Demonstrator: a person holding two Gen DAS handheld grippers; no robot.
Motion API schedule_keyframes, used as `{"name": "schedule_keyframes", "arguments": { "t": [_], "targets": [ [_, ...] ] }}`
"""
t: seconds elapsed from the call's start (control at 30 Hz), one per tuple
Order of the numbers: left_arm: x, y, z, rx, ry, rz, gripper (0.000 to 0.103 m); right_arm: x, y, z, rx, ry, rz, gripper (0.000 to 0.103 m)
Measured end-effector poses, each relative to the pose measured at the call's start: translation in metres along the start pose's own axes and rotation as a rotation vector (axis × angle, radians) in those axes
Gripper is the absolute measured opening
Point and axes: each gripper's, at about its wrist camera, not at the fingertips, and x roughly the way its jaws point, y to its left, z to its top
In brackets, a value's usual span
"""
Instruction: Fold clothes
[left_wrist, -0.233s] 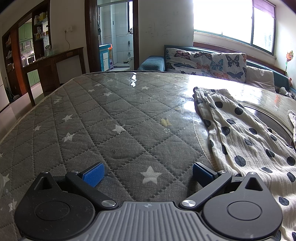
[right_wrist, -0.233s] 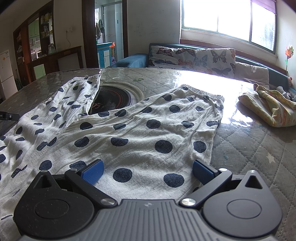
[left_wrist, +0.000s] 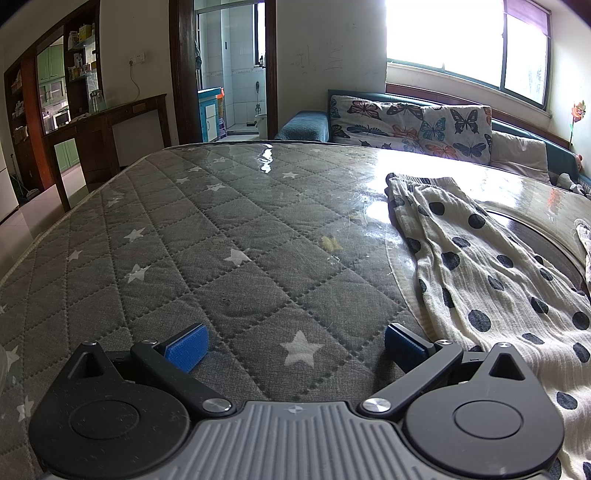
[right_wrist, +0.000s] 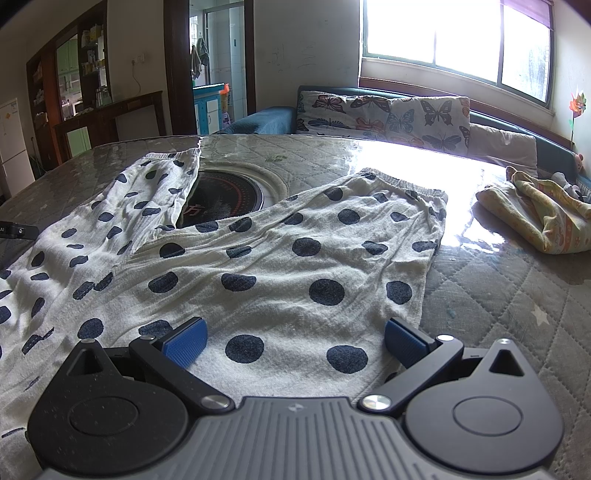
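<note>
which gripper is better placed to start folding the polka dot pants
Right. The right gripper is open directly over the polka dot pants, cloth between its fingers. The left gripper, also open, faces bare quilted mattress, with the pants off to its side.

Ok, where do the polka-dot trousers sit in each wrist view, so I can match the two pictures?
Left wrist: polka-dot trousers run down the right side, one leg reaching back to its cuff.
Right wrist: polka-dot trousers fill the centre and left, both legs spread apart.
Shared landmark: butterfly cushion under the window.
</note>
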Motion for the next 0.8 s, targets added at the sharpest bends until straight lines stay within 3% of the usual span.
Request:
{"name": "schedule_keyframes", "arguments": {
  "t": [0.8],
  "targets": [
    [0.0082,0.0005,0.0022,0.0,0.0,0.0,0.103,0.0021,-0.0002,0.0016,-0.002,0.004,0.001,0.103]
  ]
}}
